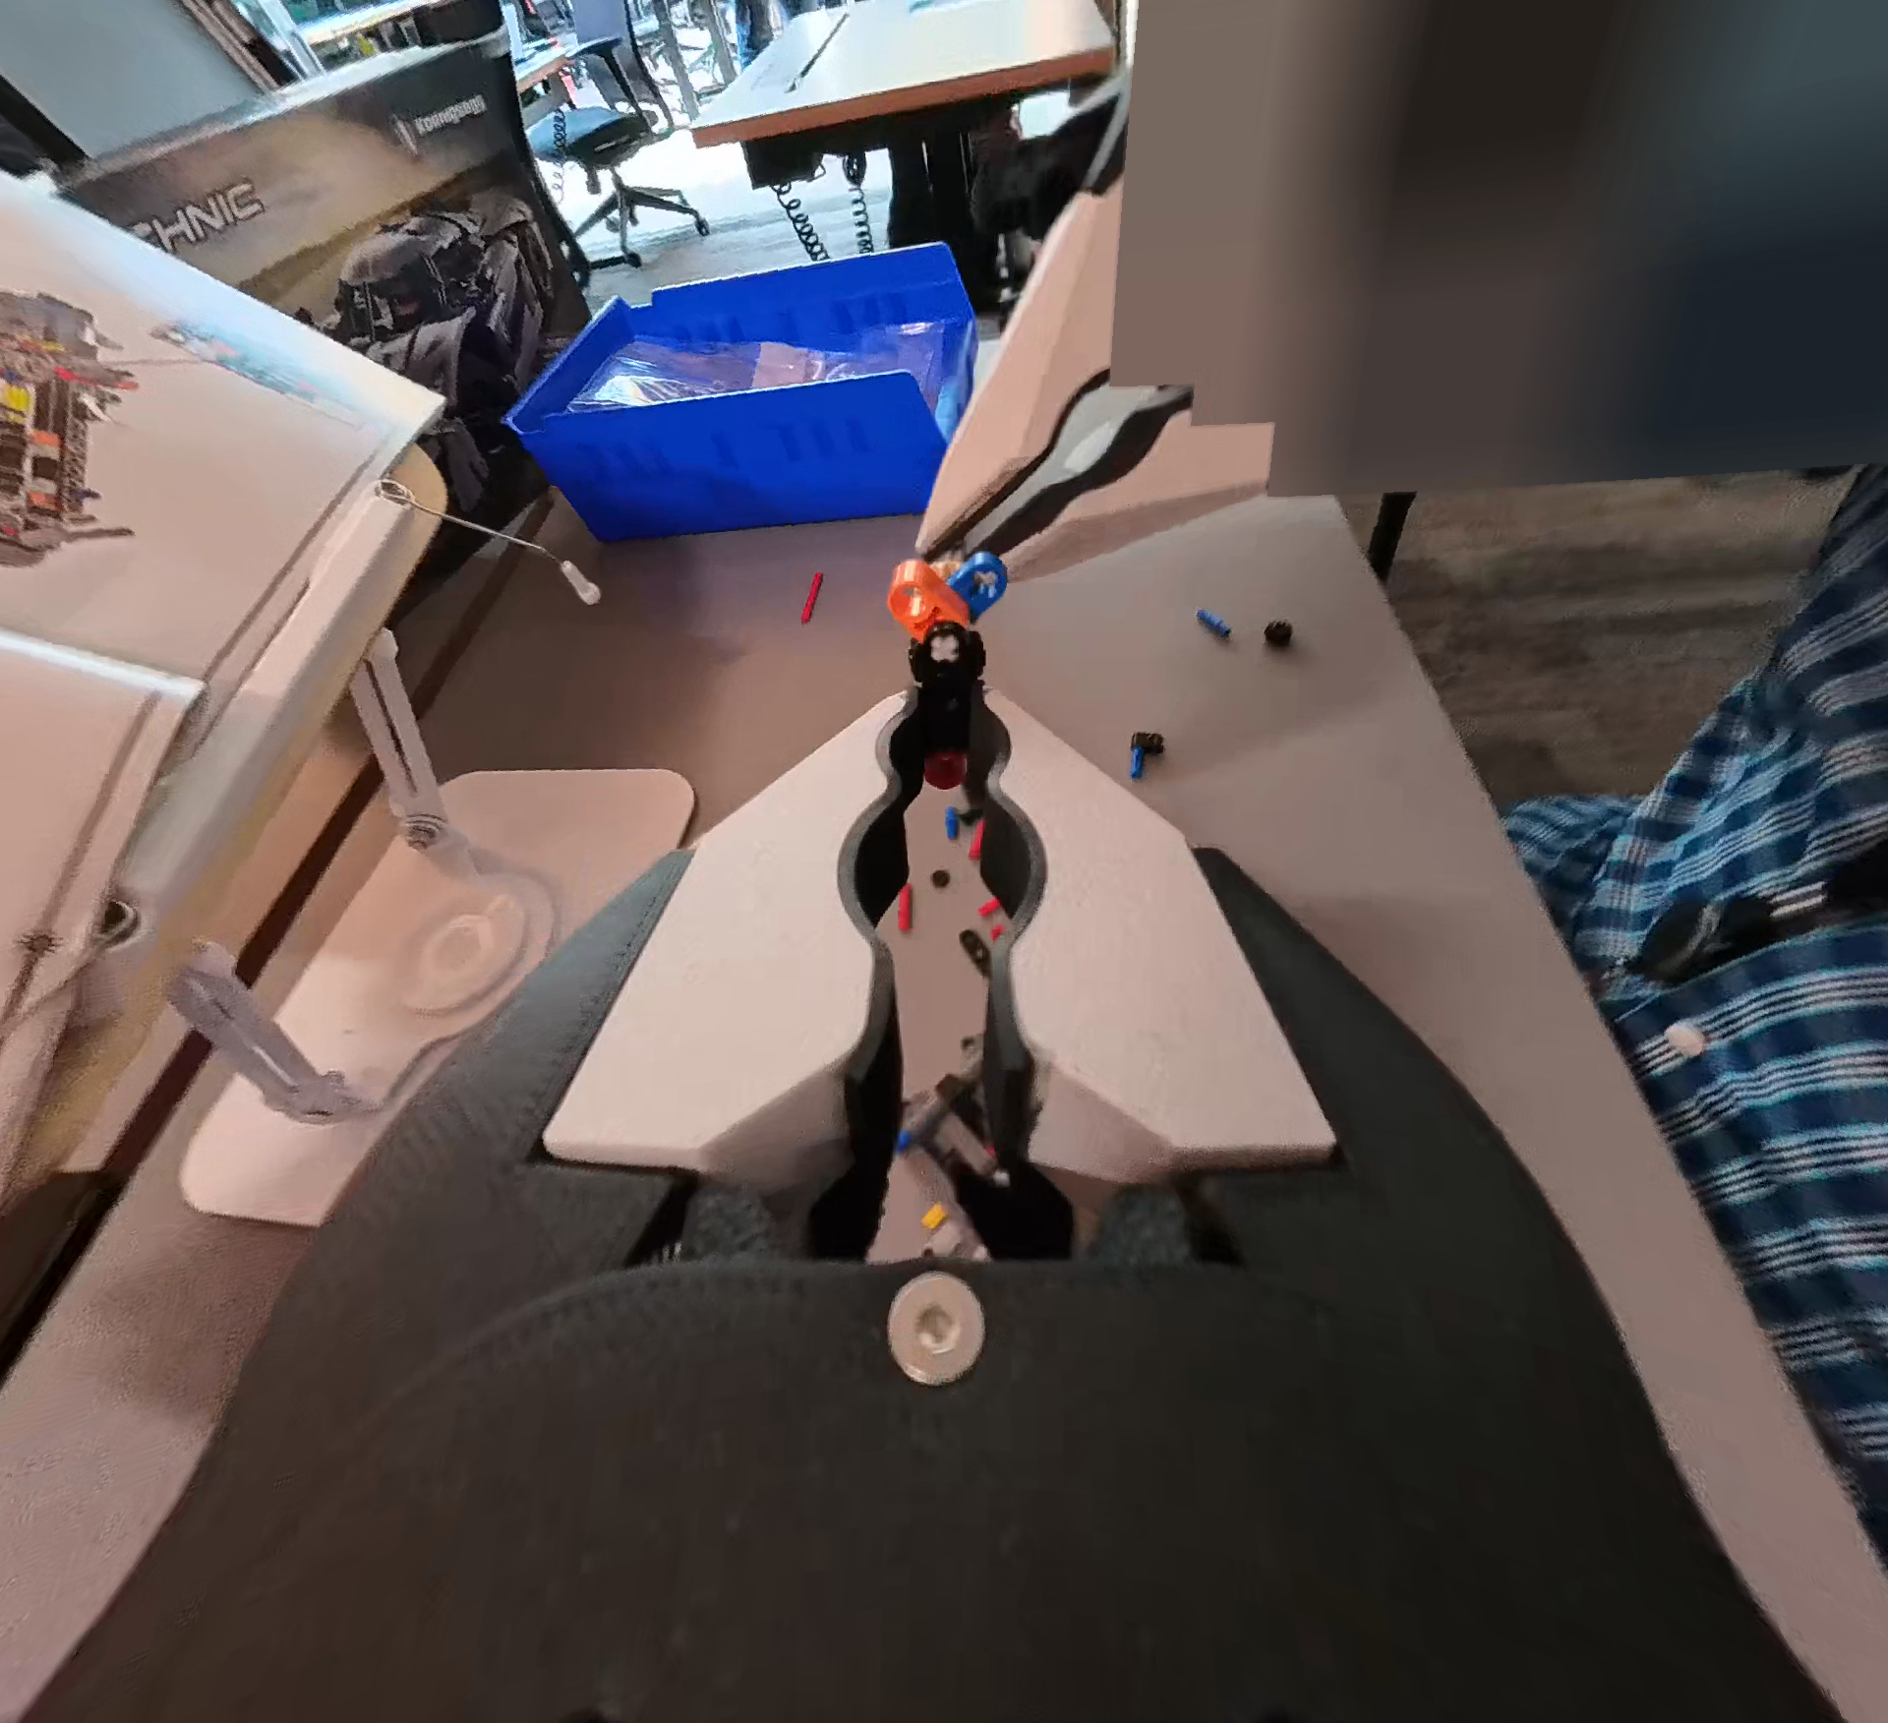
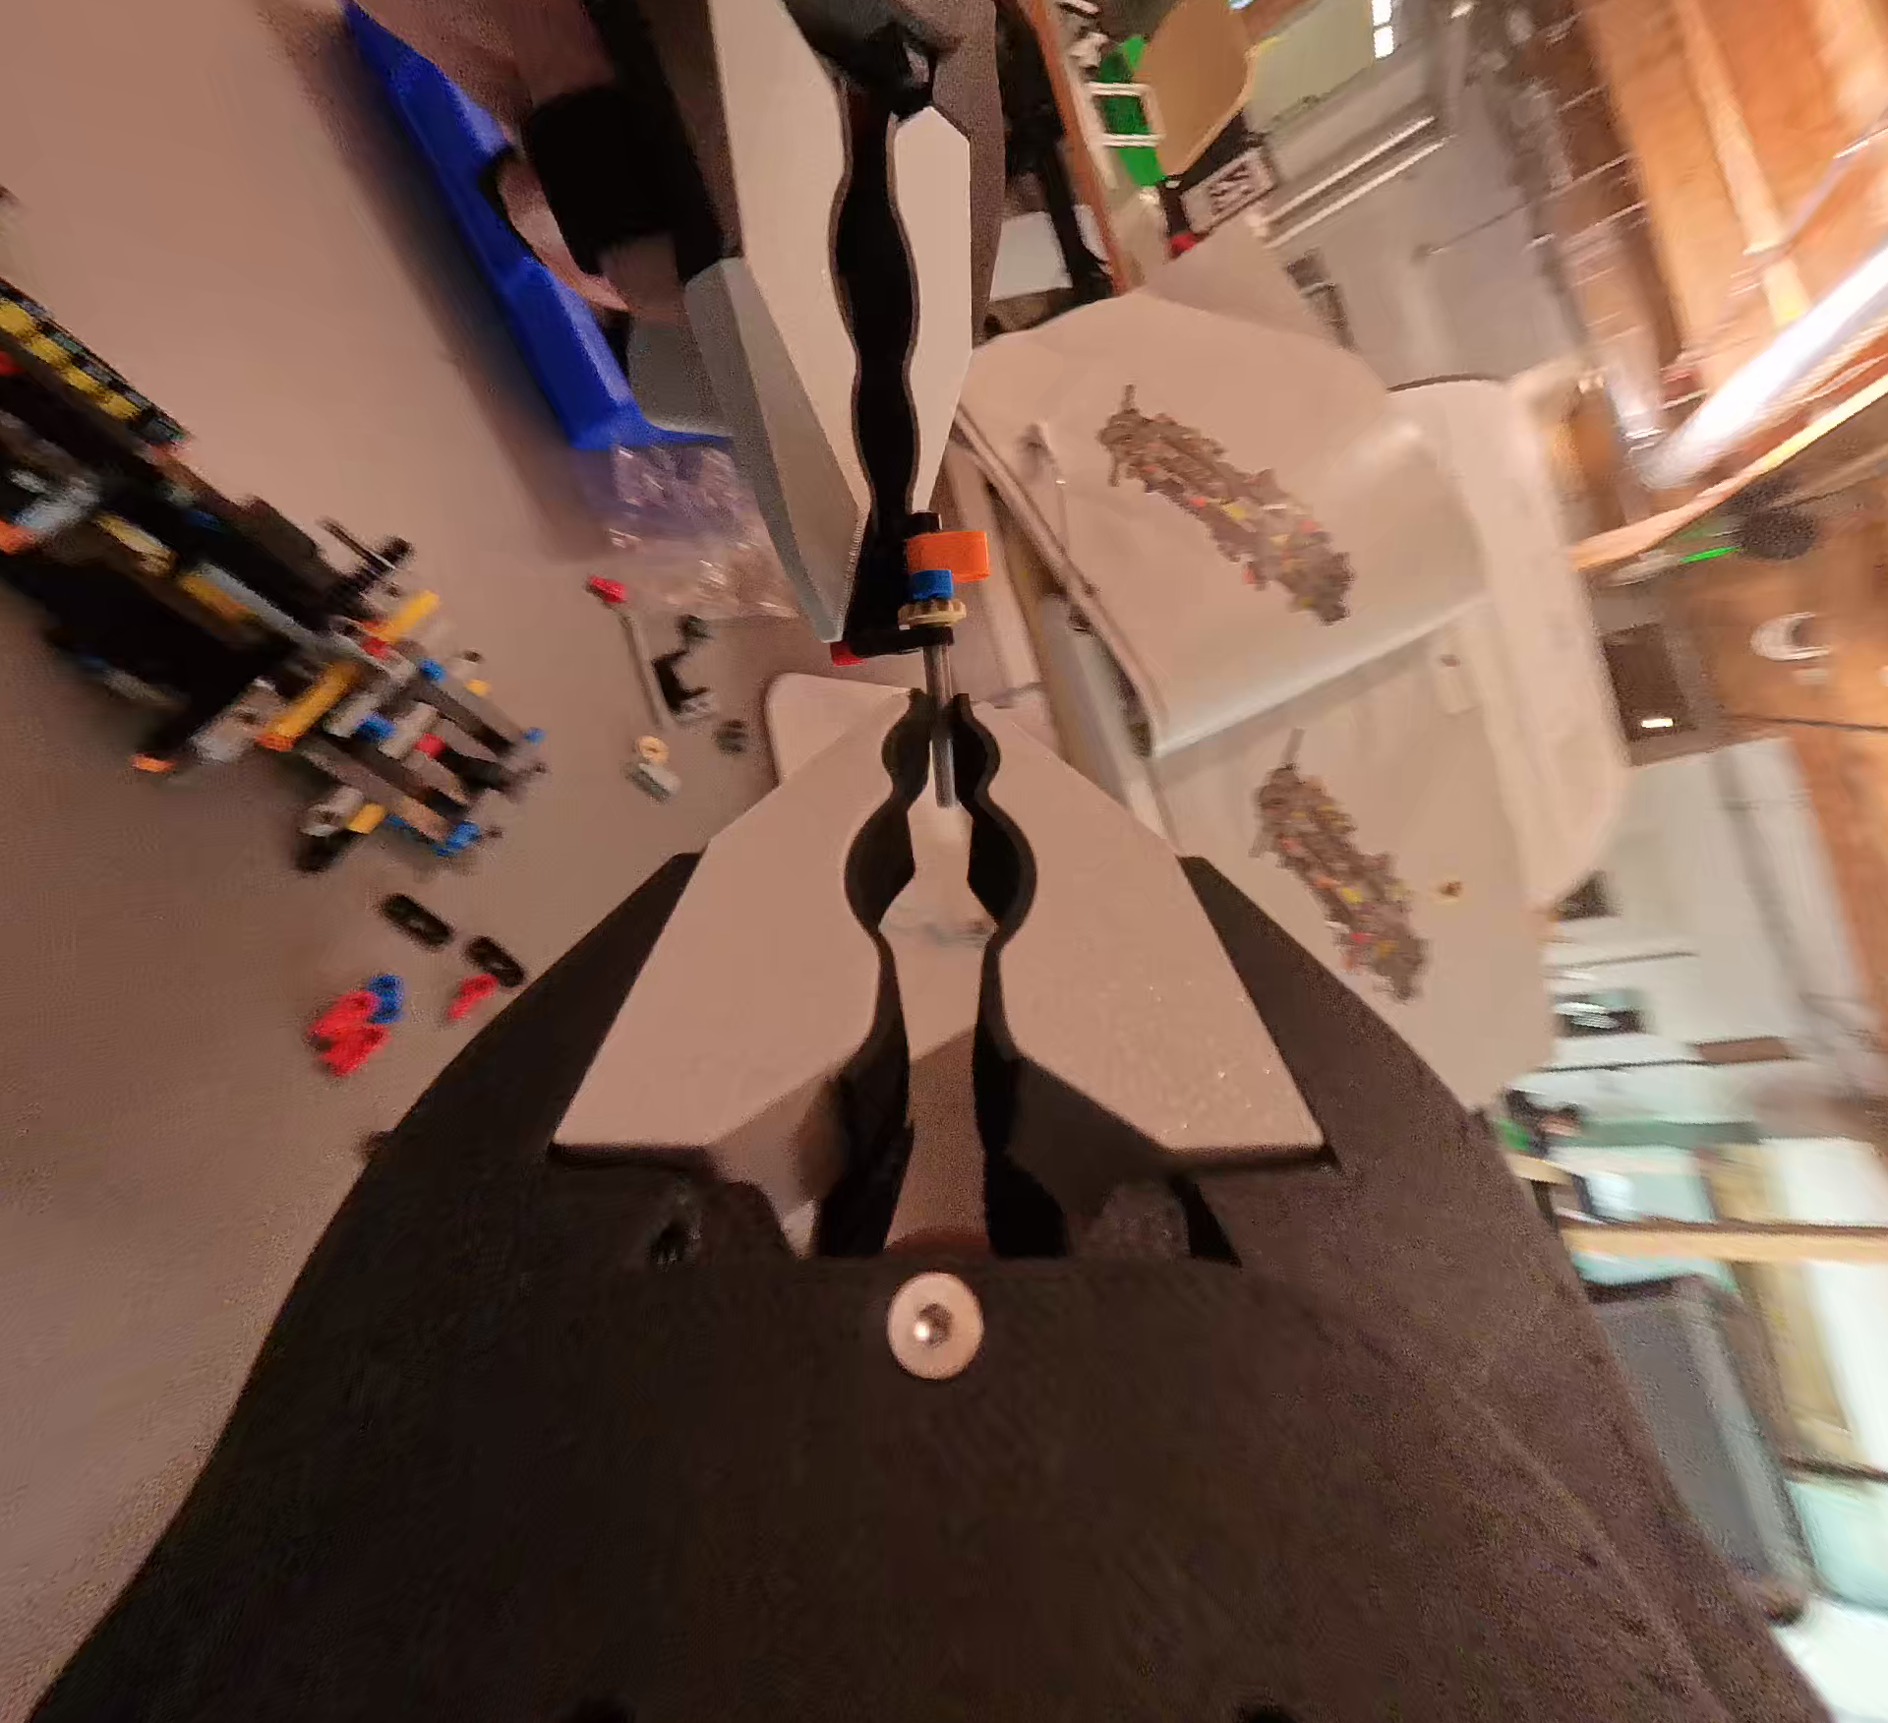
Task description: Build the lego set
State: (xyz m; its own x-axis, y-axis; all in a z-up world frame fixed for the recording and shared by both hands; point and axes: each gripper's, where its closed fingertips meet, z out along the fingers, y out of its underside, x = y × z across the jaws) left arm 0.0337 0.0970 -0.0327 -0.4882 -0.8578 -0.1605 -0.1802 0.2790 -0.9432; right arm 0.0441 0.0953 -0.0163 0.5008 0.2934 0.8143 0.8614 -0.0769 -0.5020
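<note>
Two grippers meet above the table (image 1: 1175, 652). Left gripper (image 1: 945, 714) clenched on a black beam (image 1: 942, 693) carrying a red pin (image 1: 945, 767), an orange piece (image 1: 919, 596) and a blue piece (image 1: 979, 581). Right gripper (image 2: 935, 734) clenched on the grey axle (image 2: 942, 754) running into the same assembly, held in the air. Loose parts (image 2: 358, 1025), a partly built model (image 2: 266, 683) and a blue bin (image 1: 756, 448) lie on the table.

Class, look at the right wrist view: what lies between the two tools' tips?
In the right wrist view, a grey axle spans between them. The right tool grips its end; the left tool holds the black beam with orange and blue parts.
</note>
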